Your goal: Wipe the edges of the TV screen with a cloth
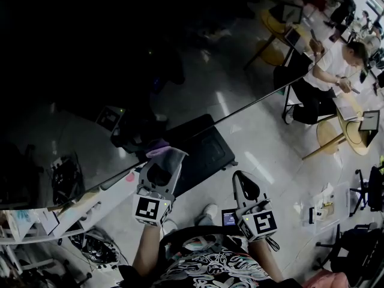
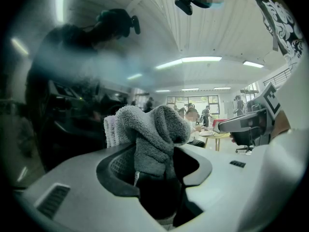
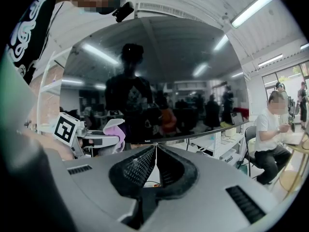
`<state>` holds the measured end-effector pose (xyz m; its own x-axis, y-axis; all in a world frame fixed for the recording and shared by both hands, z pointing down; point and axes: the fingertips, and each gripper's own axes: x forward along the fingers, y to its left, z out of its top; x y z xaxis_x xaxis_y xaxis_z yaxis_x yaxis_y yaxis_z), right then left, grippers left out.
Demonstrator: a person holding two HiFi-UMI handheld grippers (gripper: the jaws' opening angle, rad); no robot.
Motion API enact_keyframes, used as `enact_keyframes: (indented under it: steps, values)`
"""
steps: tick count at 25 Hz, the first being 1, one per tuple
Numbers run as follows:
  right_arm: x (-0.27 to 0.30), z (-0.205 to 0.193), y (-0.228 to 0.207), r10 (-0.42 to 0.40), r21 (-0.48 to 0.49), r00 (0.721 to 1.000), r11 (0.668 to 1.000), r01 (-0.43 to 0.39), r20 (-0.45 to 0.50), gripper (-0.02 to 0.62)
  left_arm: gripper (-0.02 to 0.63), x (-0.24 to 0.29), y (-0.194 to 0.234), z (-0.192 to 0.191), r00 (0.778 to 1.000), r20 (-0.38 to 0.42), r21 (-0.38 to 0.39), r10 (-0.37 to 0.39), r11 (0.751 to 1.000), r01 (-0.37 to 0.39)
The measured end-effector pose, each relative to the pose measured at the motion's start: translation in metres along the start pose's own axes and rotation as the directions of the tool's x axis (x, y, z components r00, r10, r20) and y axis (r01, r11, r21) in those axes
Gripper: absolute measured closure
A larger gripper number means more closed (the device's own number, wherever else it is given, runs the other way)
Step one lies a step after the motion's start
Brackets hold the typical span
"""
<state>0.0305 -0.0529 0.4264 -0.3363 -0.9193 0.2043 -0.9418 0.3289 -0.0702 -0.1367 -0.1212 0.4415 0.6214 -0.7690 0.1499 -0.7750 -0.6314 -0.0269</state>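
Left gripper point(image 1: 161, 171) pinching fluffy grey cloth point(image 2: 149, 129) at glossy black TV screen point(image 3: 159, 71) lower edge; right gripper point(image 3: 155, 151) idling, pressed together, empty; wiping seemingly ongoing.

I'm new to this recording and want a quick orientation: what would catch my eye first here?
The big dark TV screen fills the head view's upper left, mirroring the room. The left gripper holds a bunched grey cloth in its jaws by the screen's lower edge. The right gripper, jaws together and empty, hangs to its right.
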Motion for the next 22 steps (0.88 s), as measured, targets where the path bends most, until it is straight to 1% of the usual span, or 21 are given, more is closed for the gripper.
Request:
enact_keyframes:
  steps: [4, 7, 11, 14, 15, 18, 19, 22]
  values:
    - [-0.002, -0.001, -0.007, 0.019, 0.012, 1.0, 1.0, -0.019, 0.01, 0.565, 0.408, 0.006, -0.005, 0.002, 1.0, -0.004, -0.009, 0.015, 1.0, -0.015]
    - [-0.001, -0.005, -0.014, 0.025, 0.006, 1.0, 1.0, -0.025, 0.001, 0.565, 0.408, 0.012, -0.007, 0.003, 1.0, -0.004, -0.006, 0.023, 1.0, -0.023]
    - [0.001, -0.001, -0.016, 0.037, 0.019, 0.998, 0.999, -0.038, 0.051, 0.565, 0.408, 0.015, -0.008, 0.003, 1.0, 0.001, -0.011, 0.027, 1.0, -0.027]
    - [-0.001, 0.0, -0.019, 0.036, 0.024, 0.998, 0.999, -0.038, 0.059, 0.565, 0.408, 0.019, -0.011, 0.004, 1.0, 0.003, -0.012, 0.025, 1.0, -0.025]
    - [-0.001, 0.0, -0.022, 0.031, 0.024, 0.998, 0.999, -0.033, 0.057, 0.565, 0.408, 0.02, -0.012, 0.005, 1.0, 0.002, -0.012, 0.022, 1.0, -0.022]
    - [-0.005, -0.007, -0.032, 0.013, 0.014, 1.0, 1.0, -0.013, -0.006, 0.565, 0.408, 0.028, -0.018, 0.006, 1.0, 0.002, -0.012, 0.016, 1.0, -0.016]
    - [-0.006, -0.008, -0.035, 0.012, 0.01, 1.0, 1.0, -0.012, -0.008, 0.565, 0.408, 0.03, -0.019, 0.006, 1.0, 0.003, -0.013, 0.015, 1.0, -0.015]
    - [-0.008, -0.006, -0.041, 0.011, 0.02, 0.999, 1.0, -0.012, 0.041, 0.565, 0.408, 0.034, -0.021, 0.007, 1.0, 0.005, -0.014, 0.016, 1.0, -0.015]
